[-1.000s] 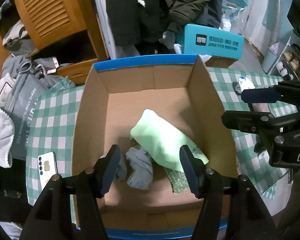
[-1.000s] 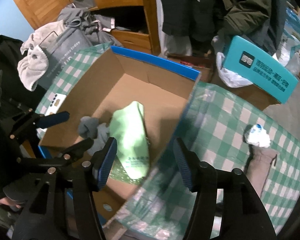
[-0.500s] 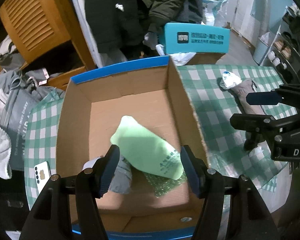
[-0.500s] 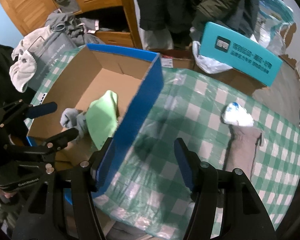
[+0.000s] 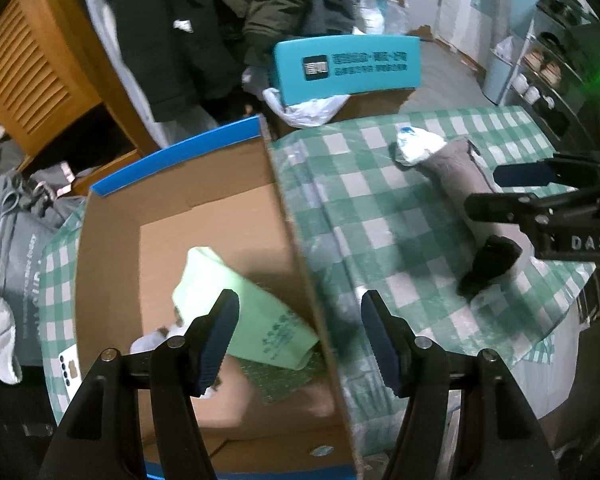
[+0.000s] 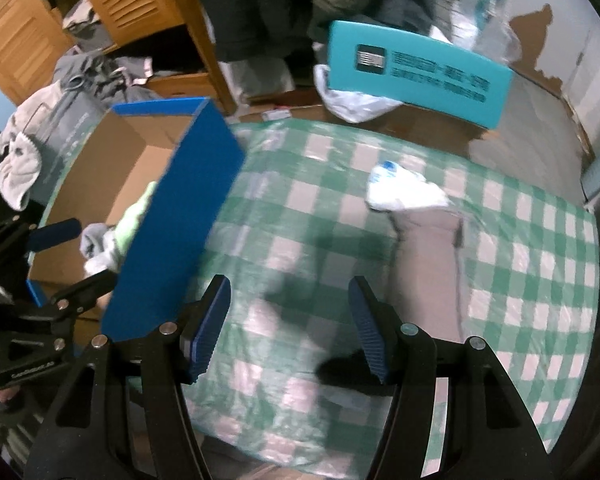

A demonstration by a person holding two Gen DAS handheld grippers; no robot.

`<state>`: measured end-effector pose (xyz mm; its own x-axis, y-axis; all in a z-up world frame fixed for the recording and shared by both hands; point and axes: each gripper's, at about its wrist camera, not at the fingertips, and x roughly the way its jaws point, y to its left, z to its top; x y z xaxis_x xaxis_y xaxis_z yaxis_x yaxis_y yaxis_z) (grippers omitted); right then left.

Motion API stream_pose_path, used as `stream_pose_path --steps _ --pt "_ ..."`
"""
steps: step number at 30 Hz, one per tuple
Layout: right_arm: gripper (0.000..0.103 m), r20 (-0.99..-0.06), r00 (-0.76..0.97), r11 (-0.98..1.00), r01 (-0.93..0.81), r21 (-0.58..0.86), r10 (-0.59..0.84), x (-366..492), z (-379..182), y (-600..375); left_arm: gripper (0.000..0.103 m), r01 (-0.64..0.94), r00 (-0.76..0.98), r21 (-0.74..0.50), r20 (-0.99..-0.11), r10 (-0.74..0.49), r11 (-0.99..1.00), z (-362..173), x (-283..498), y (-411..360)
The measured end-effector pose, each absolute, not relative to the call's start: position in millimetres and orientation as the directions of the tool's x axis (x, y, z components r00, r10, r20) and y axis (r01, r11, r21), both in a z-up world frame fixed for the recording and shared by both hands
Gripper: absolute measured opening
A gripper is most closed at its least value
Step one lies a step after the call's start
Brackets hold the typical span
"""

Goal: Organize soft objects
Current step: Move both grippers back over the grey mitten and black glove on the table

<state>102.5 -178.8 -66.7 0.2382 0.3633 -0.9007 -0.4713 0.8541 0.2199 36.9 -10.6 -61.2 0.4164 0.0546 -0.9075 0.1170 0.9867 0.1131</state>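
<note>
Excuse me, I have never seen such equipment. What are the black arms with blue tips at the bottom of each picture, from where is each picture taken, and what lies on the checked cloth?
No robot is here: a person holds one two-finger gripper in each hand, and a fisheye camera on each looks along its fingers. One picture is from the left gripper, one from the right gripper. Both stand open and hold nothing.

Each camera also sees the other gripper at the picture's edge.

On the green checked tablecloth stands a cardboard box with blue outer walls. Inside lie a light green cloth and some grey and white soft pieces. Out on the cloth lie a grey-brown garment, a white bundle and a small black item.
</note>
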Motion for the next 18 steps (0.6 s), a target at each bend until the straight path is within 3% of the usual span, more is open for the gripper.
stream_pose_path --steps 18 --pt "0.061 -0.926 0.233 0.916 -0.345 0.206 0.296 112.4 -101.9 -259.7 0.065 0.229 0.348 0.081 -0.937 -0.004 0.97 -86.5 56.0 -84.0"
